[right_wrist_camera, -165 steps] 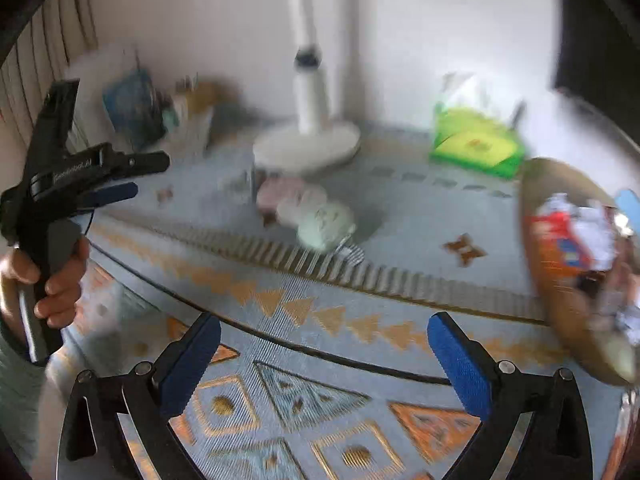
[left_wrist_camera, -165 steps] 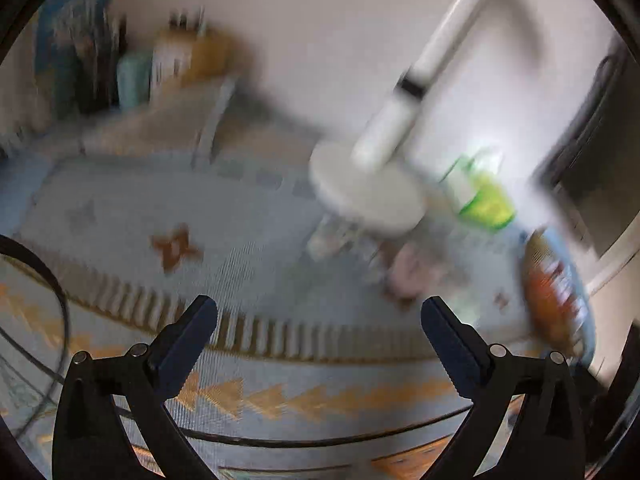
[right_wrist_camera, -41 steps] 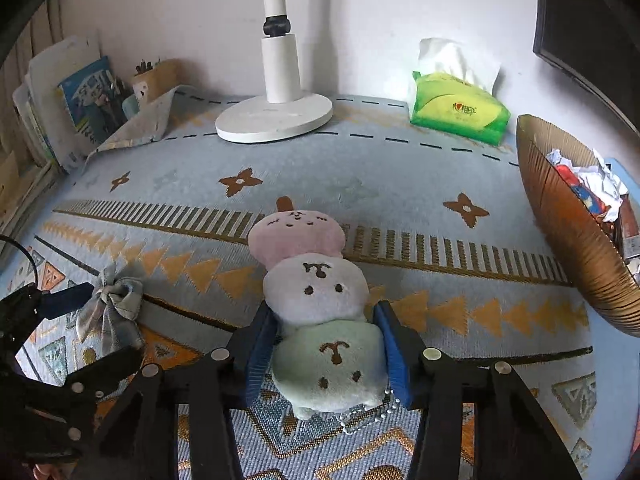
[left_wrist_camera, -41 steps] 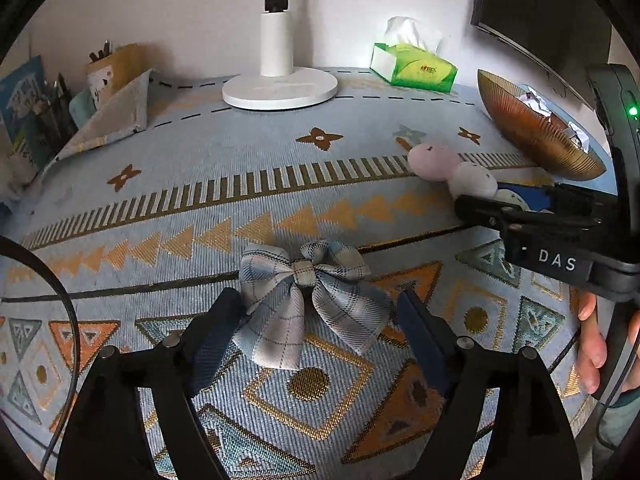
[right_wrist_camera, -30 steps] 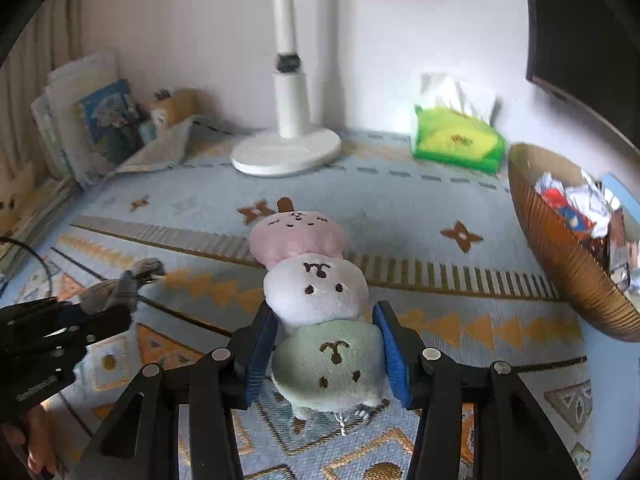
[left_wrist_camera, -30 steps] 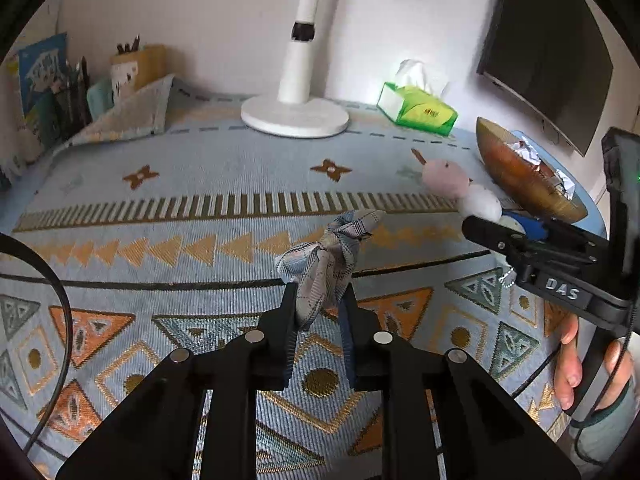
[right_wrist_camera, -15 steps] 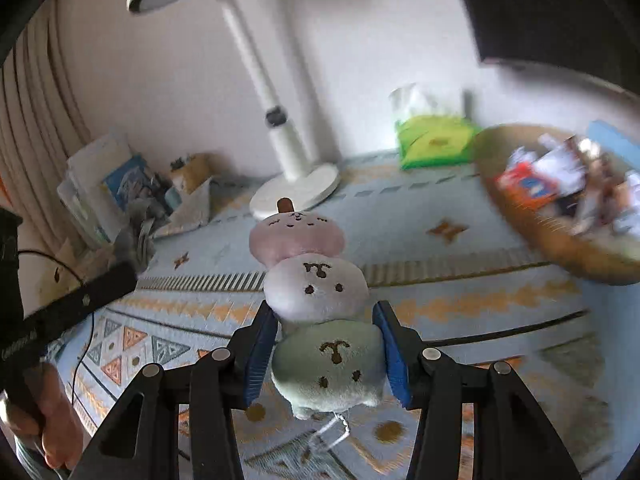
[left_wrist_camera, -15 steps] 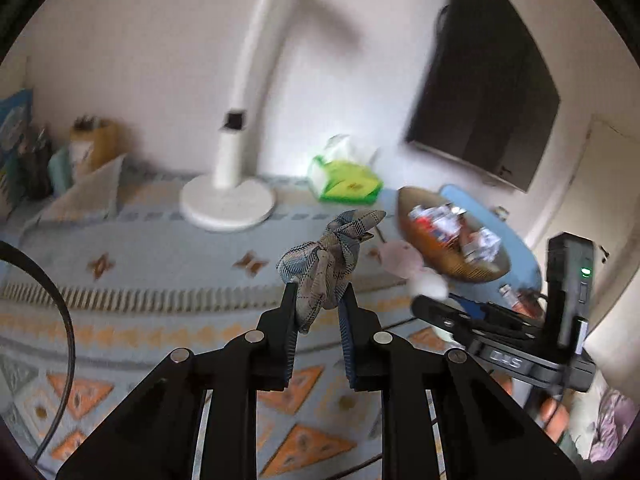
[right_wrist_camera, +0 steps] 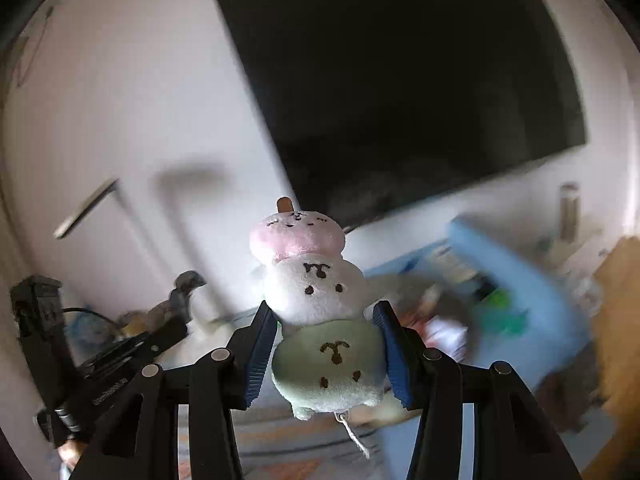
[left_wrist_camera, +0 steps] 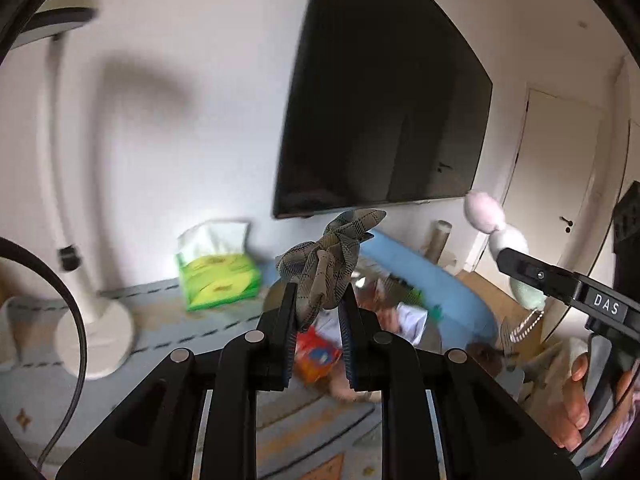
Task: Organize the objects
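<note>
White wall fills the background in both wrist views, with a large dark wall screen (left_wrist_camera: 384,104) mounted on it. Motion blur softens most of the lower scene.

Left wrist view, from left to right:
- A white lamp stand (left_wrist_camera: 68,208) rises at the far left, its round base on the patterned cloth (left_wrist_camera: 168,312) covering the worktop.
- A green tissue box (left_wrist_camera: 216,276) sits to the right of the lamp base, near the wall.
- At centre, the left tongs (left_wrist_camera: 318,312) are pressed together on a plaid fabric bow (left_wrist_camera: 332,256). The bow is bunched and stands up above the fingertips, clear of the worktop.
- Beyond the tongs lies a bowl of mixed items (left_wrist_camera: 384,308), blurred; a blue edge (left_wrist_camera: 432,276) curves behind it.
- At the right, the right tongs (left_wrist_camera: 524,276) enter from the side, carried by a hand (left_wrist_camera: 580,396), with a stacked plush toy (left_wrist_camera: 500,236) in them. A white door (left_wrist_camera: 560,184) stands behind.

Right wrist view, from left to right:
- The left tongs (right_wrist_camera: 176,312) appear at the lower left.
- At centre, the right tongs (right_wrist_camera: 326,352) are clamped on the green bottom segment of the stacked plush toy (right_wrist_camera: 316,292). The white and pink segments project beyond the fingertips, and a cord hangs below.
- Blurred bowl contents and the blue edge (right_wrist_camera: 512,272) lie to the right.
</note>
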The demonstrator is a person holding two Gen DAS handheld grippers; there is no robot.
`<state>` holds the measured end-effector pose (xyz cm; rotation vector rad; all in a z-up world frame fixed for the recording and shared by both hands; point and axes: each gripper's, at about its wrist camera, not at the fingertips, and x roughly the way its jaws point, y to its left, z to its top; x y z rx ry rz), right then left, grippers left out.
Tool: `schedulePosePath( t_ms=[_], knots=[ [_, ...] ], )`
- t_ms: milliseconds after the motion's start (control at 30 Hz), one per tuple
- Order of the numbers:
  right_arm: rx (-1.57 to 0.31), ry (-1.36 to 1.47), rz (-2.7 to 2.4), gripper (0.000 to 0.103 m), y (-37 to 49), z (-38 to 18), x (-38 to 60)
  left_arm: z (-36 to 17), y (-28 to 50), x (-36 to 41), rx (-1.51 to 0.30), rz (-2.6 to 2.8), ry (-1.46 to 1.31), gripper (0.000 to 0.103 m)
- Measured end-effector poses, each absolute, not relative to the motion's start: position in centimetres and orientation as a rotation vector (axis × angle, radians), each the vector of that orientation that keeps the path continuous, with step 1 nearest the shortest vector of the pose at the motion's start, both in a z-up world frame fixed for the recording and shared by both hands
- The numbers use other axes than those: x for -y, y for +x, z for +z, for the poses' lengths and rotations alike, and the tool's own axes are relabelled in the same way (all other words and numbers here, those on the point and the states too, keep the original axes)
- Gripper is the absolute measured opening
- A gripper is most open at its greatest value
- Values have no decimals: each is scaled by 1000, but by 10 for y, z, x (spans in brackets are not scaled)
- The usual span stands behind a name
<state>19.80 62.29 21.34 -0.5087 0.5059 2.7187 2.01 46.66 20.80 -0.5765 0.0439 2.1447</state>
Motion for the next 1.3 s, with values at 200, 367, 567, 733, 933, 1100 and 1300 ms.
schedulePosePath(
  t_ms=[200,367,567,733,933,1100,1300],
  knots=[
    [-494,-547,2626,50,174,203,-656,196,1,-513,-21,2121,-609,16],
    [-490,-665,2557,84,133,168,-682,167,-29,-538,25,2072,-745,51],
    [-527,-719,2555,86,130,140,-688,132,-50,-520,101,2074,-883,51],
    [-615,-705,2573,86,143,140,-682,139,-45,-479,86,2121,-851,51],
    [-653,-738,2688,86,147,152,-637,164,-24,-388,36,2256,-769,57],
    [-585,-808,2852,100,143,165,-570,168,8,-301,-128,2526,-683,91],
    [-498,-953,3014,103,121,148,-483,113,35,-201,-29,2656,-861,100]
  ],
)
